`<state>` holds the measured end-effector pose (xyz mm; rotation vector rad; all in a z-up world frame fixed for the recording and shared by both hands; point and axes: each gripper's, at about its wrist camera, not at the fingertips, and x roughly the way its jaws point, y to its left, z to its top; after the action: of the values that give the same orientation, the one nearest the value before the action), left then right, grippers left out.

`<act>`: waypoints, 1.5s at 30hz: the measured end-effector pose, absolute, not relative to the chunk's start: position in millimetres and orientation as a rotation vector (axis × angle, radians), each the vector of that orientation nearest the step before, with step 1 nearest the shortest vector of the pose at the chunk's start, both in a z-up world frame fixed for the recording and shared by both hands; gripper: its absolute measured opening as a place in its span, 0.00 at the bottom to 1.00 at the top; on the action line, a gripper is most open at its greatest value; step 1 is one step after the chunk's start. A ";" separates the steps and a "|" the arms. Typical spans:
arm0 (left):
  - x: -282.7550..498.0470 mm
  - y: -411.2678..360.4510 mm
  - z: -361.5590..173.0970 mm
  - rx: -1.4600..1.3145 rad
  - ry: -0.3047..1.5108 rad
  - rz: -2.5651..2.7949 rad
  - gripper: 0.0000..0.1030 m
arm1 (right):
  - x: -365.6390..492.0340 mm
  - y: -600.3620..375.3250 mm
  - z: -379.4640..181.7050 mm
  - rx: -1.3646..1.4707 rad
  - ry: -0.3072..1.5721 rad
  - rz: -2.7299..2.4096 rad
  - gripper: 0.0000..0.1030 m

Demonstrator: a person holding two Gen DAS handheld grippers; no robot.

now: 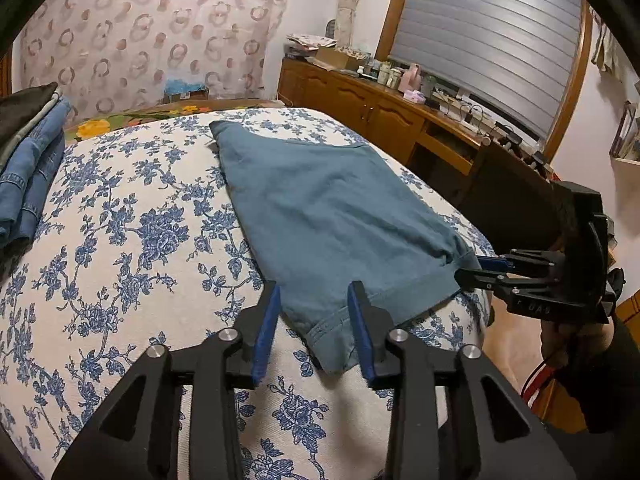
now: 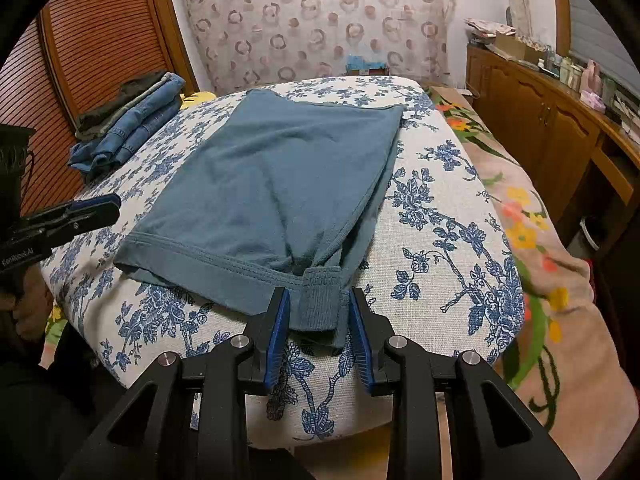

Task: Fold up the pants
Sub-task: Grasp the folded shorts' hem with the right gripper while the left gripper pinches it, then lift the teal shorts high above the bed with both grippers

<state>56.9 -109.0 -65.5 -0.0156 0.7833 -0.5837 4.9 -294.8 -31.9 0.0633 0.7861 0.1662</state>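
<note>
Both claws sit at the near hem of the teal pants [image 1: 320, 208]. On my left gripper [image 1: 315, 300] the jaws stand apart, released, with a hem corner lying loose between them. On my right gripper [image 2: 319, 312] the blue pads [image 2: 280, 320] flank the bunched cuff at the other corner; whether they pinch it I cannot tell. Beyond the claws the pants lie folded flat on the floral-covered table [image 2: 440, 208]. Far left of my claws sits a stack of folded jeans [image 2: 132, 128].
</note>
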 end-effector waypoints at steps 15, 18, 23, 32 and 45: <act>64.7 -122.7 -90.0 0.013 0.902 -0.580 0.38 | 2.6 -296.2 -27.8 0.091 0.750 0.197 0.10; 63.8 -125.7 -90.2 0.018 0.908 -0.602 0.27 | -1.0 -297.6 -21.5 0.109 0.713 0.205 0.10; 59.1 -128.2 -83.2 0.025 0.879 -0.619 0.12 | -4.5 -294.8 -12.4 0.103 0.670 0.214 0.10; 44.5 -93.6 -0.3 -0.061 0.649 -0.616 0.10 | -6.4 -282.7 28.0 0.067 0.563 0.262 0.09; 12.4 -41.0 94.3 -0.051 0.383 -0.531 0.09 | -20.1 -240.6 113.8 -0.029 0.334 0.395 0.09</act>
<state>12.4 -41.0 94.3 -0.0508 0.3826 -0.5310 -20.1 -240.6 113.8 -0.0285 0.3345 0.3950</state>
